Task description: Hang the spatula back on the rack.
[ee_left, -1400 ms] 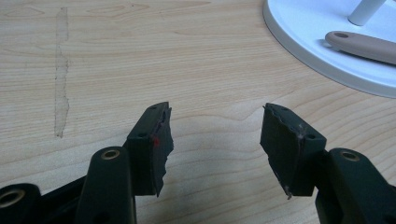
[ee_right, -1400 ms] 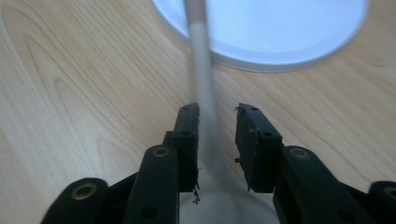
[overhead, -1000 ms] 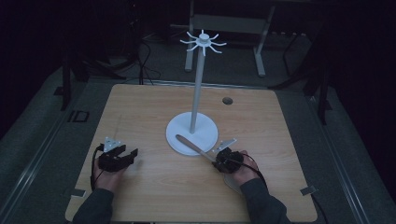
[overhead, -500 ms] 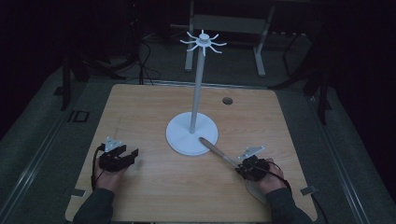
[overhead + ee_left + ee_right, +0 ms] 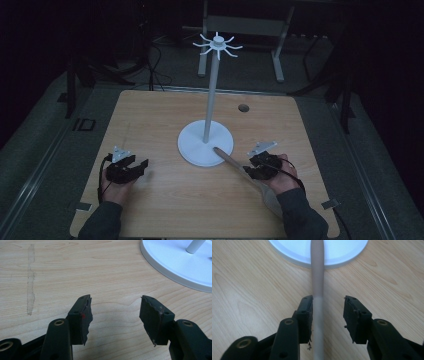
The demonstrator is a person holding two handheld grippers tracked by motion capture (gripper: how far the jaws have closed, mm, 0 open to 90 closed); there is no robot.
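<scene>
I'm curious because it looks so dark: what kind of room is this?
Probably a lab or workshop set up for recording. A lone wooden table sits lit in a dark room, cables trail on the floor behind it, and metal stand legs rise nearby.

I work at a pale wooden table (image 5: pixel 150 115) in a dark room, grey floor (image 5: pixel 45 140) around it (cables (image 5: pixel 155 60) trailing there) and a metal frame (image 5: pixel 240 25) behind.

A dim lab or recording studio: a bare wooden table (image 5: pixel 165 120) stands lit amid darkness. Cables (image 5: pixel 155 65) trail across the grey floor (image 5: pixel 45 145), and metal stand legs (image 5: pixel 277 55) rise behind the table.
</scene>
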